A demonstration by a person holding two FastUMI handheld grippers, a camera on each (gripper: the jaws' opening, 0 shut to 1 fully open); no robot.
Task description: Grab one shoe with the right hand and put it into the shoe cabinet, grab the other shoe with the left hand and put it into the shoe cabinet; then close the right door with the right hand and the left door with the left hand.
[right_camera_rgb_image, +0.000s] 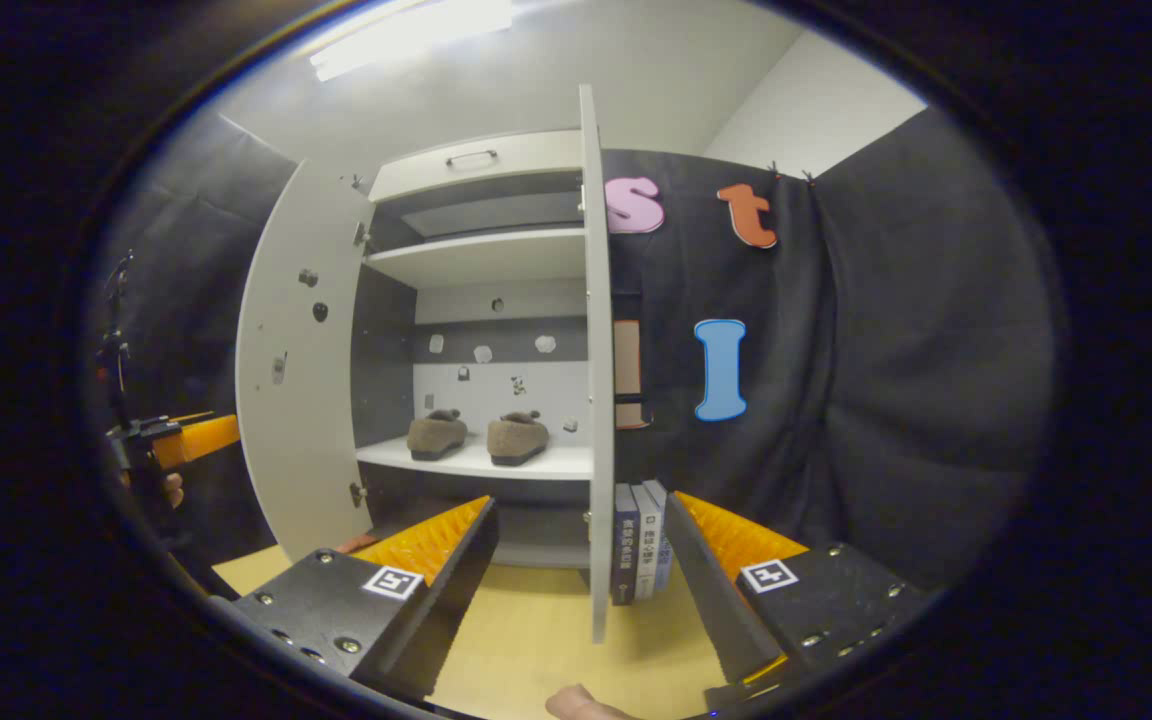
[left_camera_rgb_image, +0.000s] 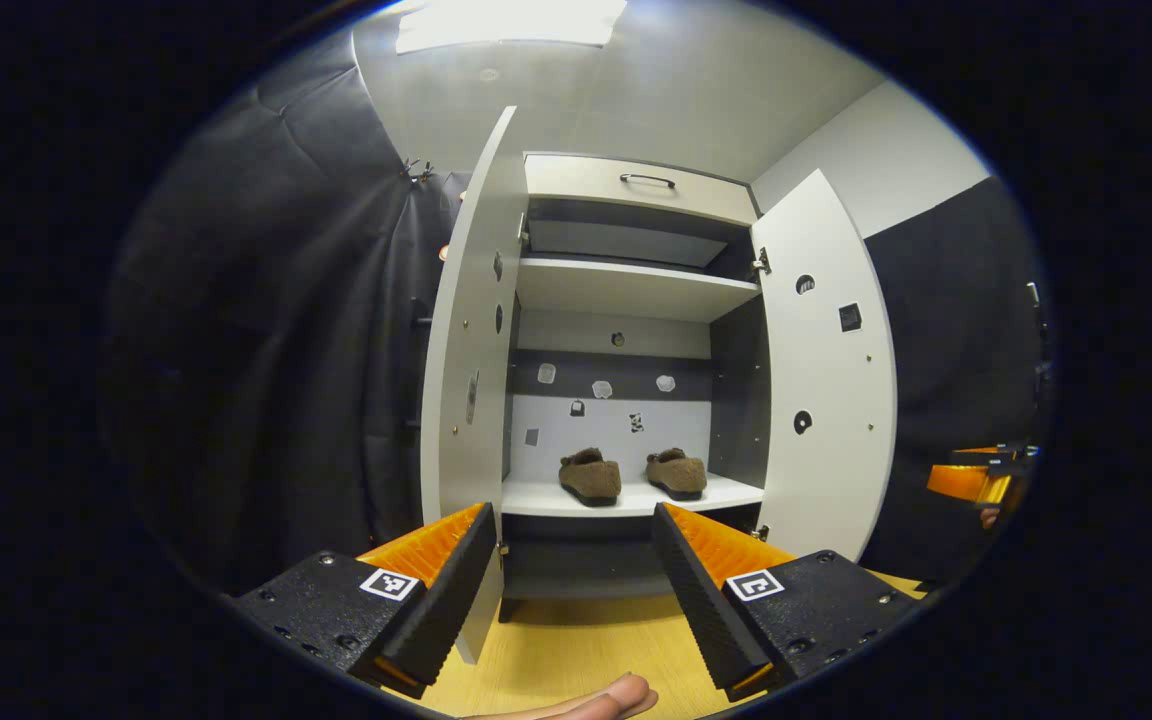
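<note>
Cabinet: we see the shoe cabinet point(left_camera_rgb_image: 626, 290) at the centre of the left gripper view, both doors swung wide.
Left door: the left door point(left_camera_rgb_image: 466, 340) stands left of centre, nearly edge-on to us.
Right door: the right door point(left_camera_rgb_image: 826, 370) stands right of centre, its inner face toward us; in the right gripper view it is a thin edge point(right_camera_rgb_image: 593, 350) down the middle of the frame.
Shoes: the left shoe point(left_camera_rgb_image: 590, 475) and the right shoe point(left_camera_rgb_image: 677, 472) sit side by side, apart, on the lower shelf point(left_camera_rgb_image: 536, 497), in the centre of the frame.
Left gripper: we note the left gripper point(left_camera_rgb_image: 574, 520) released, fingers spread at the bottom of the frame, grasping nothing; the shelf shows between them.
Right gripper: the right gripper point(right_camera_rgb_image: 581, 510) is released too, fingers wide apart on either side of the right door's edge, not touching it.
Books: a few books point(right_camera_rgb_image: 641, 540) stand upright just right of that edge, low in the frame.
Floor: pale wood floor point(left_camera_rgb_image: 576, 650) along the bottom.
</note>
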